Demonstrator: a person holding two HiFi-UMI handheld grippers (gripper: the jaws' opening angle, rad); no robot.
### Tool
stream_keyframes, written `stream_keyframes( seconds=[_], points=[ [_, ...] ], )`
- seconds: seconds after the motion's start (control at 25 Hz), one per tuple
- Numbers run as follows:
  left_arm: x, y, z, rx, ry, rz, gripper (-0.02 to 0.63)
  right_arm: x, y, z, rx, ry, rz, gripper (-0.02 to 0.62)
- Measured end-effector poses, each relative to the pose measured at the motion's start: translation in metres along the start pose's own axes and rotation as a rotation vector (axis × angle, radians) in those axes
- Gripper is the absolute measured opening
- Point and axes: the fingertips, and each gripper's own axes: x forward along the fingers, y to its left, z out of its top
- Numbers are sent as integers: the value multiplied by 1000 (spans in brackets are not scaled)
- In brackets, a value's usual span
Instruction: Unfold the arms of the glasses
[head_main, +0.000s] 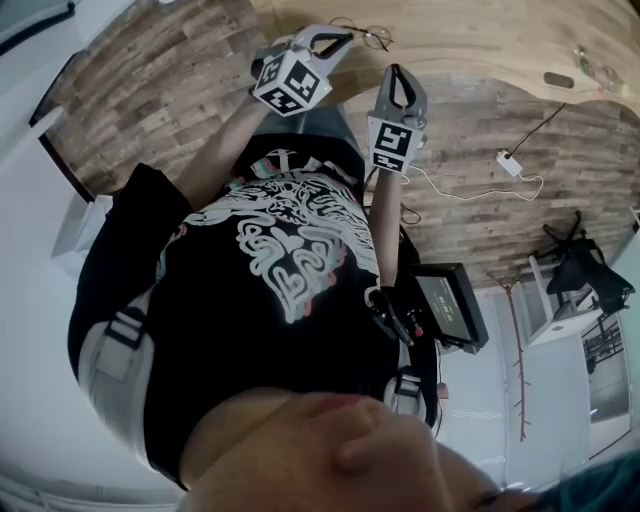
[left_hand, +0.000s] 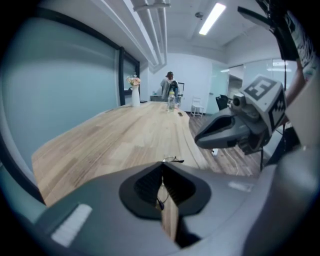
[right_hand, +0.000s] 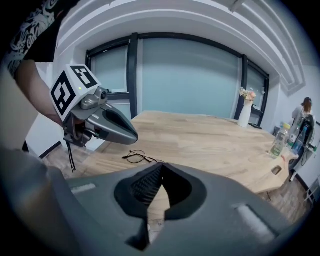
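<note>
- Left gripper (left_hand: 161, 166): jaws are pressed together at the tips, and we see nothing clamped. A thin wire bit of the glasses (left_hand: 172, 160) peeks just past the tips, and another bit shows through the gap under them.
- Right gripper (right_hand: 161, 167): jaws are also closed tip to tip and empty. The glasses (right_hand: 138, 157) lie flat on the table (right_hand: 210, 135), just ahead of and slightly left of its tips.
- In the right gripper view the left gripper (right_hand: 134, 136) hangs above the glasses, close but apart as far as we can tell.
- Head view: the glasses (head_main: 365, 37) sit just beyond the left gripper (head_main: 346, 40) tips, and the right gripper (head_main: 395, 72) is further back.
- We can't tell whether the arms are folded, the frame is too small and thin.
- Risk 1: with both pairs of jaws closed, going in like this would shove the frame instead of gripping it. We judge they need to open first.
- Risk 2: the glasses look close to the table edge on the near side of the jaws, so a push could slide them off.
- Risk 3: the wire frame is thin, so clamping hard or pulling an arm off its hinge axis could bend it.
- Risk 4: with only 1 gripper holding, the frame pivots or skids when the arm swings. The other needs to pin the front.
- Risk 5: jaw tips landing on a lens could smear or scratch it.
</note>
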Motion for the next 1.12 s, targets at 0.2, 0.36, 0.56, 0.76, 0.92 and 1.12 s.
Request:
stream_keyframes(
  seconds=[0.2,0.36,0.56,0.76,0.92,1.12],
  points=[
    [17,-2,3,52,32,-20,-6,13,4,-5,-35,26,55,2],
    [29,-4,1,86,68,-34,-5,21,4,-10,-75,58,87,3],
    [42,-8,-4,102,131,-65,8,27,-1,-10,-101,83,106,5],
    [52,-8,-7,138,184,-72,8,34,-3,-11,-101,95,143,20],
    [52,-12,-15,153,230,-104,8,38,4,-12,-110,115,171,48],
    [56,-13,-16,208,268,-135,8,48,8,-19,-150,139,197,49]
  ],
)
